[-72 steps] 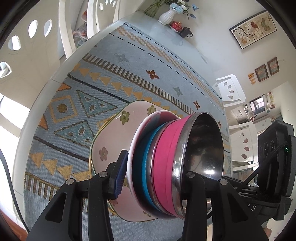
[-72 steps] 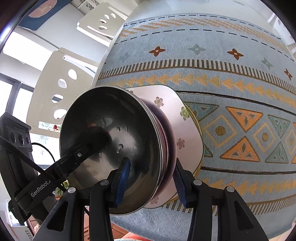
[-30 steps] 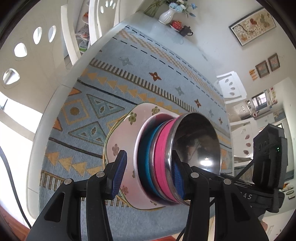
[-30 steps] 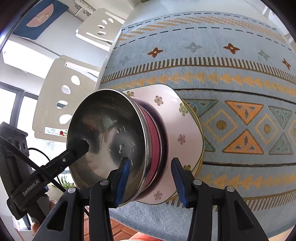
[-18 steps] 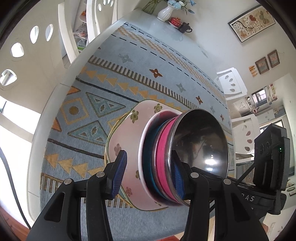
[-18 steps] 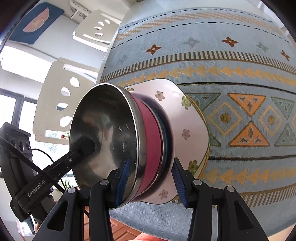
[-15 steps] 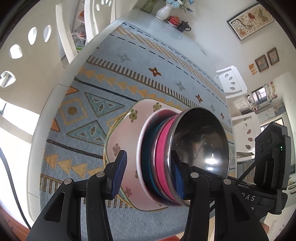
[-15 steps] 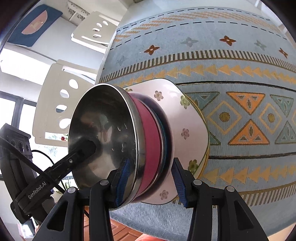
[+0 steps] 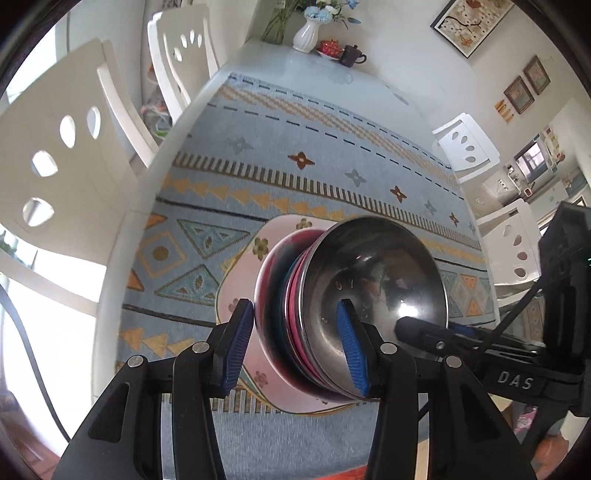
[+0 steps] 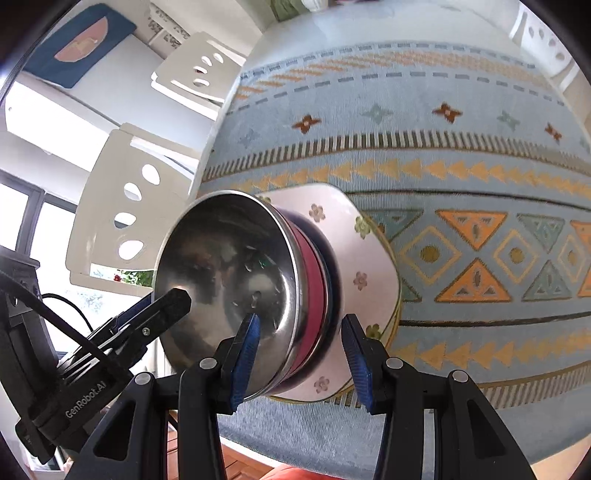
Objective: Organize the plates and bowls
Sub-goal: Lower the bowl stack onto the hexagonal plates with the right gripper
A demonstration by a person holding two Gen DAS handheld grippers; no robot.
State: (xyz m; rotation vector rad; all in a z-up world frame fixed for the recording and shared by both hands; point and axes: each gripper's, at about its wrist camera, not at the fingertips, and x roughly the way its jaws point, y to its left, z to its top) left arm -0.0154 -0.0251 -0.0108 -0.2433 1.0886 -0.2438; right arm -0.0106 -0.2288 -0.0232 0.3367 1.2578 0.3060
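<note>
A stack of nested bowls sits on a pink flowered plate point(image 9: 242, 273) point(image 10: 373, 258) near the table's front edge. A steel bowl point(image 9: 373, 273) point(image 10: 225, 266) is on top, over a pink bowl point(image 9: 295, 291) point(image 10: 314, 273) and a blue one below. My left gripper point(image 9: 297, 341) straddles the stack's rim on one side, one pad inside the steel bowl. My right gripper point(image 10: 299, 354) straddles the opposite rim the same way. Both jaws stand apart; I cannot tell whether the pads press the rims.
A blue patterned cloth point(image 9: 280, 147) point(image 10: 461, 155) covers the white table. White chairs point(image 9: 55, 147) point(image 10: 122, 206) stand around it. A vase point(image 9: 306, 35) and a dark cup point(image 9: 351, 57) sit at the far end.
Both grippers have pulled back and the stack looks smaller and more upright. The left gripper's right pad now shows inside the steel bowl.
</note>
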